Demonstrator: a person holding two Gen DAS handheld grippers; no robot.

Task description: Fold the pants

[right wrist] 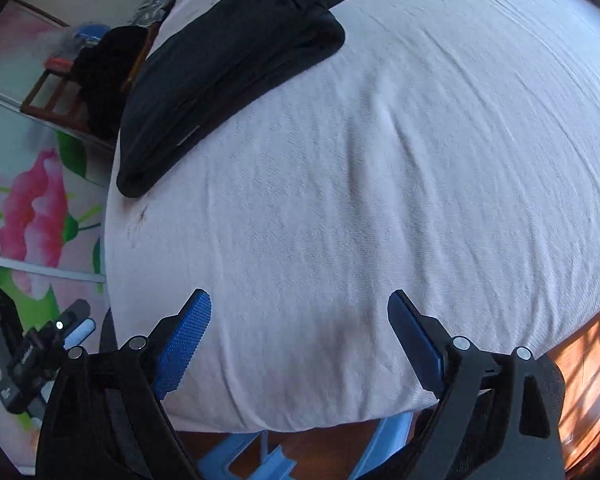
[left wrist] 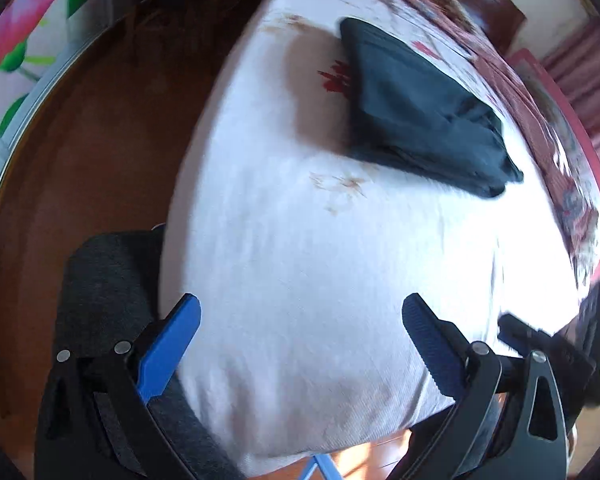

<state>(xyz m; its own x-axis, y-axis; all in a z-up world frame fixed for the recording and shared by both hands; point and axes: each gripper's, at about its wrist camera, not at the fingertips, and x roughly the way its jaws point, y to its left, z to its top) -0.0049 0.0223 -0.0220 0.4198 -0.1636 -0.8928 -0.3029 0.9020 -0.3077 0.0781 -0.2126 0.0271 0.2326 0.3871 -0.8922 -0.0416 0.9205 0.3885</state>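
Dark pants (left wrist: 424, 120), folded into a compact stack, are seen lying flat on a white sheet (left wrist: 300, 260) covering a bed; nothing is touching them. In the left wrist view the bundle sits upper centre-right, well apart from the left gripper (left wrist: 300, 344), whose blue-padded jaws are spread wide w/ nothing between them, only bare sheet beyond. In the right wrist view the same pants (right wrist: 228, 76) are shown upper left, near the sheet's edge, layered folds visible along one end; the right gripper (right wrist: 300, 344) is likewise held w/ jaws wide and empty, over the sheet near its lower edge. Only the left view shows faint brownish prints and a red leaf print (left wrist: 336, 76) on the sheet beside the pants, a dark red patterned bedspread (left wrist: 540, 120) along the far side, reddish-brown floor (left wrist: 100, 140) at left, and part of the other gripper at the right edge. Only the right view shows a wooden stool (right wrist: 60, 92) piled w/ dark clothing off the bed at upper left, a pink flower panel (right wrist: 32, 208) (also glimpsed at the left view's edge), and blue plastic furniture (right wrist: 252, 456) below the bed edge. Both views are somewhat motion-blurred.
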